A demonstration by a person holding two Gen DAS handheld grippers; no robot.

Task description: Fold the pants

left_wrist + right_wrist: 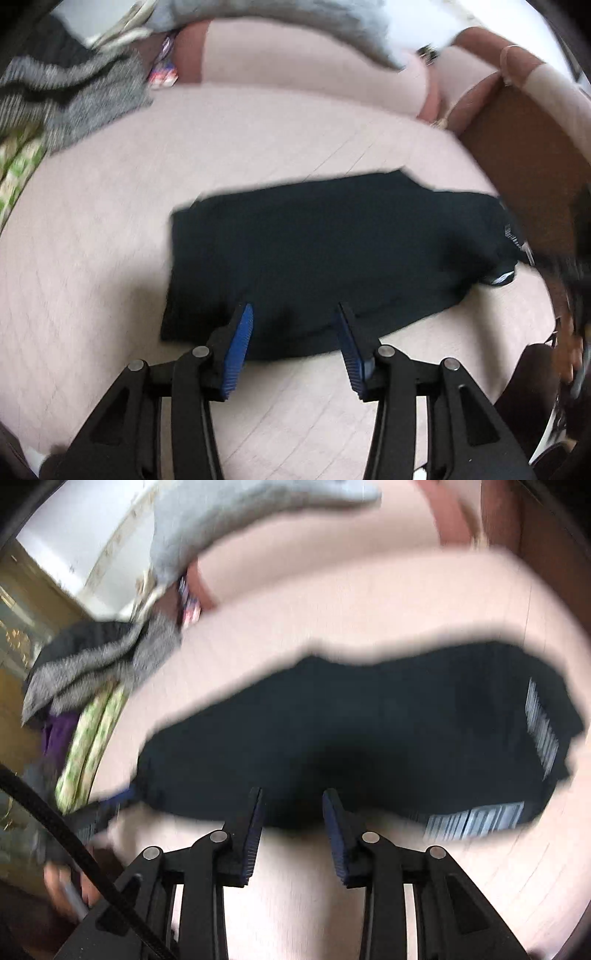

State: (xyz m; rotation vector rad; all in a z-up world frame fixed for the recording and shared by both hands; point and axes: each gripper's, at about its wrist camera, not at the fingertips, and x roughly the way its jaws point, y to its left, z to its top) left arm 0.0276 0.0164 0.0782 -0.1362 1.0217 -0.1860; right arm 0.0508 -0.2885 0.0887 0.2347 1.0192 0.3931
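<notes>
The black pants (332,251) lie folded into a flat oblong on the pale pink sofa seat (110,258). My left gripper (295,306) hovers over their near edge with its blue pads apart and nothing between them. In the right wrist view the same pants (369,731) stretch across the seat, their striped waistband (476,819) at the near right. My right gripper (292,792) stands open at the near edge of the pants, its pads clear of the cloth. Both views are blurred.
A heap of grey knit clothes (74,99) and a green patterned cloth (18,173) lie at the seat's left end. A grey garment (332,26) hangs over the sofa back. A brown armrest (524,155) bounds the right side.
</notes>
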